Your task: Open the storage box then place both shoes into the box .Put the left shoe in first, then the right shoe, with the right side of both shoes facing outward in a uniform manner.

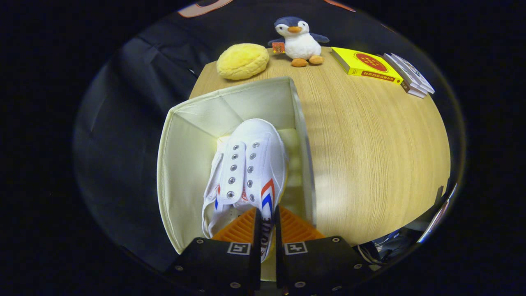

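Right then, the table (pixel 370 164) was the biggest thing, pale wood grain, running out beyond the fingers to the dark booth cloth. On its near left part stood the box (pixel 172 164), cream fabric, open at the top, its far wall upright and its right wall edge-on beside bare tabletop.

Inside the box hung the shoe (pixel 250 164), a white canvas sneaker with no laces in its metal eyelets, toe pointing away from the gripper, red and blue chevron stripes on the side nearest the right finger. Some dark lettering ran along the shoe's side wall between the fingers, but it was too squeezed and cut off to read.

At the far edge of the table sat a penguin (pixel 299 41), a plush toy with an orange tag too small to read, and just left of it a yellow cushion (pixel 242 61). Off to the right lay a yellow book (pixel 363 65) with a red disc and a red strip of print on its spine, unreadable from where I stood, and touching it a small stack of booklets (pixel 409 74).

The gripper (pixel 268 224) was nearly closed, both fingers pinching the shoe's side wall at the heel end, holding it over the box's inside.
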### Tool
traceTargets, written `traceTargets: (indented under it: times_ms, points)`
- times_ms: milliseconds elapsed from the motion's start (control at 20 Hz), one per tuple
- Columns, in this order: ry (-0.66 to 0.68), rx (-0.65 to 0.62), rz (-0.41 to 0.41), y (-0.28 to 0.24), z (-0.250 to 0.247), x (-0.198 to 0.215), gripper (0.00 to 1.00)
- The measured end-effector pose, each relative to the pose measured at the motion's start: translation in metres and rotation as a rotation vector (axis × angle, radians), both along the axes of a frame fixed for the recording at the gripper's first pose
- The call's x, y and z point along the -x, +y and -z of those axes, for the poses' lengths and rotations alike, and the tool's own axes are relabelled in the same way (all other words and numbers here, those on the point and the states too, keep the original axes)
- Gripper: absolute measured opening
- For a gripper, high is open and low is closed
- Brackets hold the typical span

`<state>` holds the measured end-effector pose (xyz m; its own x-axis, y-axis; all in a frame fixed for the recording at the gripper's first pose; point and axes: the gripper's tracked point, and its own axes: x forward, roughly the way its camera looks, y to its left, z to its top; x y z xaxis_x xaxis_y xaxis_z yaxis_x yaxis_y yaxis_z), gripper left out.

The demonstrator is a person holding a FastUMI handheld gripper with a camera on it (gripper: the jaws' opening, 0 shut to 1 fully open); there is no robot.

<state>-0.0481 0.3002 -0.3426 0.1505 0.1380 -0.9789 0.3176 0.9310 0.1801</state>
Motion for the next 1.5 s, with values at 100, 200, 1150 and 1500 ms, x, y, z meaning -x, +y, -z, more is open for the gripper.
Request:
traceTargets:
  times_ms: [100, 200, 1150, 1500]
  points:
    - [-0.036, -0.001, -0.008, -0.001, -0.01, -0.006, 0.26]
    - [-0.096, -0.048, -0.007, 0.0, -0.02, -0.016, 0.3]
    - [-0.844, -0.098, -0.087, -0.179, -0.168, -0.035, 0.95]
    - [-1.051, 0.074, -0.021, -0.27, -0.205, -0.017, 0.98]
